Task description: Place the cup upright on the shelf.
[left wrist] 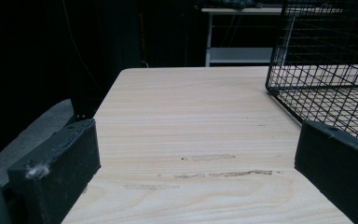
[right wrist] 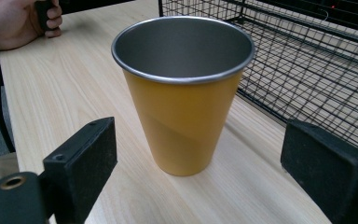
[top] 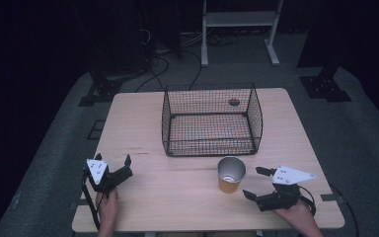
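Note:
An orange cup (top: 231, 174) with a steel-grey inside stands upright on the wooden table (top: 177, 197), just in front of a black wire basket (top: 211, 120) that holds nothing. My right gripper (top: 252, 181) is open to the cup's right, jaws pointing at it. In the right gripper view the cup (right wrist: 182, 107) stands close ahead of the gripper (right wrist: 200, 144), its jaws spread wider than the cup and not touching it. My left gripper (top: 112, 159) is open near the table's front left, with bare wood between its jaws (left wrist: 196, 154).
The basket's near corner (left wrist: 326, 70) lies just right of and ahead of the left gripper. A round cable hole (top: 234, 102) sits in the table behind the basket. A white shelf frame (top: 239, 22) stands on the floor beyond. The other hand (right wrist: 14, 21) shows far left.

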`<state>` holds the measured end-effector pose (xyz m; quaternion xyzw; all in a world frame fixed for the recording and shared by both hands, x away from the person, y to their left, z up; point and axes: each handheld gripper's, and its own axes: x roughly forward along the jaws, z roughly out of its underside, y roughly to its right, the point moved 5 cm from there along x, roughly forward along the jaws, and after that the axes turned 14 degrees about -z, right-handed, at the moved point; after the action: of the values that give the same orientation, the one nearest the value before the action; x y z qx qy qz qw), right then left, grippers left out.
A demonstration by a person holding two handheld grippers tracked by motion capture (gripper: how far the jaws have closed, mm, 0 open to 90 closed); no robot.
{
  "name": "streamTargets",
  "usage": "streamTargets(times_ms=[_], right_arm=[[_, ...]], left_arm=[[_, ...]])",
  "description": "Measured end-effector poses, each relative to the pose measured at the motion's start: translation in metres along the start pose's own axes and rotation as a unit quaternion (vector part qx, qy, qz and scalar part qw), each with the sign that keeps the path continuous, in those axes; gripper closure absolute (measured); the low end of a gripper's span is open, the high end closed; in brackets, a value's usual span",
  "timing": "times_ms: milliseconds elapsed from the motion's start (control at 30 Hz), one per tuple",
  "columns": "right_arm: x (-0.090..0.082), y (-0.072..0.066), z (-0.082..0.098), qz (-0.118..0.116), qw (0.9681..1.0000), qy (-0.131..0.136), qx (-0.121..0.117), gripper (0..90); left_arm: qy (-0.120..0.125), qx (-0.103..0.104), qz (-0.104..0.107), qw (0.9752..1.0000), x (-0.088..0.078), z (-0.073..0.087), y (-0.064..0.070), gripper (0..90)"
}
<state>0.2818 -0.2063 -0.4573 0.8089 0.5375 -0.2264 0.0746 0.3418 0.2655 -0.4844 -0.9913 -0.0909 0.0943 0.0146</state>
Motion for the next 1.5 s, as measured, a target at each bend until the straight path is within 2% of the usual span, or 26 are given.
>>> streamTargets(times_ms=[367,633,800,1000,1233,1300,1433,1467,1500], right_arm=[[0.016,-0.004,-0.007,-0.013,0.9999,0.001,-0.004,9.6],[0.031,-0.003,-0.012,-0.010,0.9999,-0.009,-0.006,8.5],[0.041,0.001,-0.013,0.001,0.9998,-0.018,-0.005,8.4],[0.050,0.002,-0.017,0.001,0.9999,-0.015,-0.008,8.4],[0.056,0.004,-0.022,-0.002,0.9999,-0.011,-0.009,9.3],[0.057,0.006,-0.022,-0.003,0.9999,-0.011,-0.010,13.2],[0.058,0.007,-0.025,-0.007,0.9999,-0.014,-0.002,13.5],[0.059,0.007,-0.027,-0.017,0.9997,-0.016,0.003,13.6],[0.059,0.007,-0.027,-0.017,0.9997,-0.016,0.003,13.6]], left_arm=[[0.000,0.001,0.000,1.0000,0.000,0.000,0.000,0.0],[0.000,0.000,0.000,1.0000,0.000,0.000,0.000,0.0],[0.000,-0.001,0.000,1.0000,0.000,0.000,0.000,0.0],[0.000,-0.001,0.000,1.0000,0.000,0.000,0.000,0.0],[0.000,-0.001,0.001,1.0000,0.000,0.000,0.000,0.0],[0.000,-0.001,0.002,1.0000,0.000,0.000,-0.001,0.0],[-0.001,-0.001,0.002,1.0000,0.000,0.000,-0.001,0.0],[-0.001,-0.001,0.002,1.0000,0.000,0.000,-0.001,0.0],[-0.001,-0.001,0.002,1.0000,0.000,0.000,-0.001,0.0]])
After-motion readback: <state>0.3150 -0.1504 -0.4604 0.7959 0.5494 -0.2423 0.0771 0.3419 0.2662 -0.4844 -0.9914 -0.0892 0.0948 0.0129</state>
